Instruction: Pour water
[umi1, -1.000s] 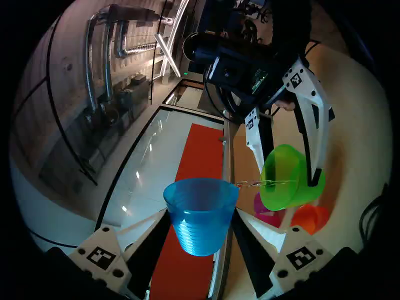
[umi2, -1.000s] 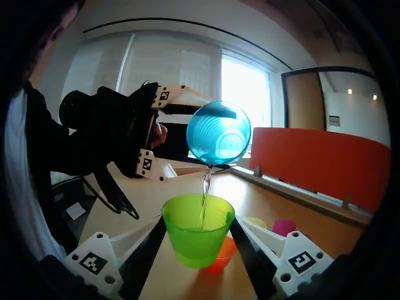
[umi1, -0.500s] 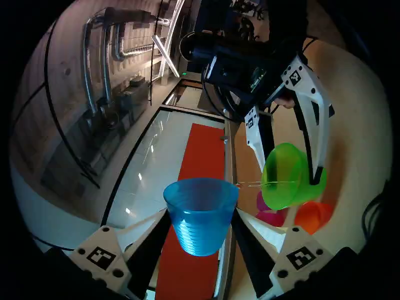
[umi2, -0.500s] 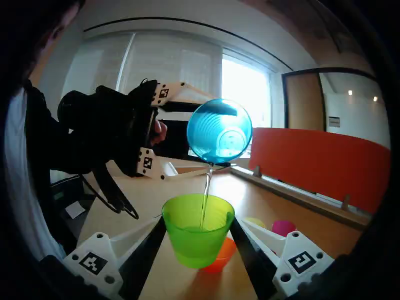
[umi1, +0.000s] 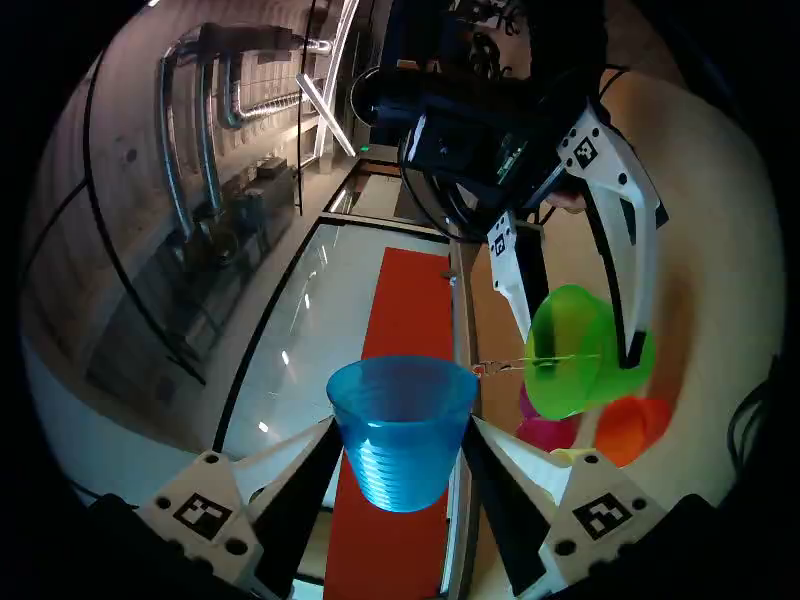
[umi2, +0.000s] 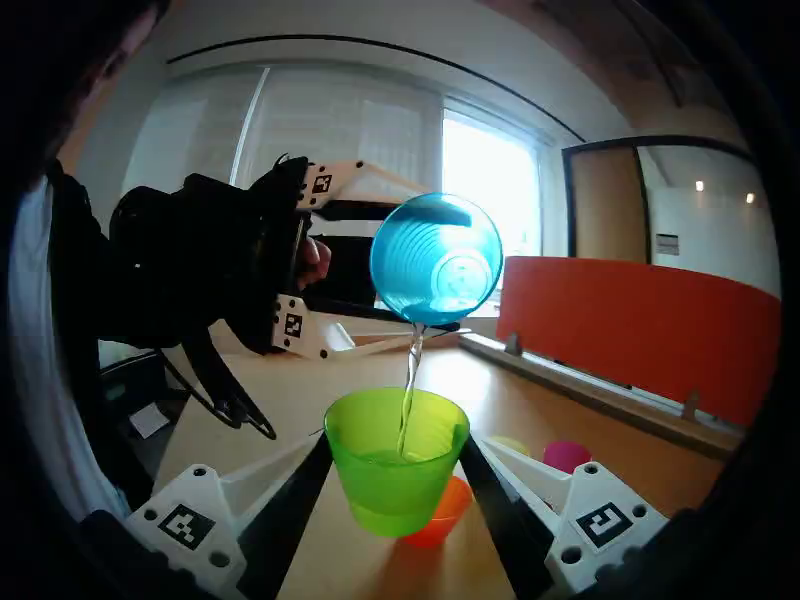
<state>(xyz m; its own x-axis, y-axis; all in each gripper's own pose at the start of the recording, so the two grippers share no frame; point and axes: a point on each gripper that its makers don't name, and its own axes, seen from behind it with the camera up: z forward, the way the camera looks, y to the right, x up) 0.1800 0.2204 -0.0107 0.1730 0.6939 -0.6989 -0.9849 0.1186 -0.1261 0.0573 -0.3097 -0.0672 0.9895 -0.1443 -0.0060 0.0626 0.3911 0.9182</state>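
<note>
Tipping its mouth toward the right gripper view's camera, the translucent blue plastic cup (umi2: 436, 258) is pinched at its sides between both fingers of the left gripper (umi1: 402, 432). Its low lip hangs directly above the translucent green plastic cup (umi2: 397, 475). A thin stream of water (umi2: 410, 382) drops from that lip and lands well inside the green rim, clear of its edge. The right gripper (umi2: 397, 448) clamps the green cup upright from both sides, over the light wooden table (umi2: 375, 572); I cannot tell whether its base touches the wood. A small orange plastic cup (umi2: 452, 506) sits just behind the green one. A pink plastic cup (umi2: 566, 455) stands farther right, apart from it. The red-orange partition panel (umi2: 650, 320) lines the table's far edge, well apart from both held cups. Bare tabletop lies open to the left.
</note>
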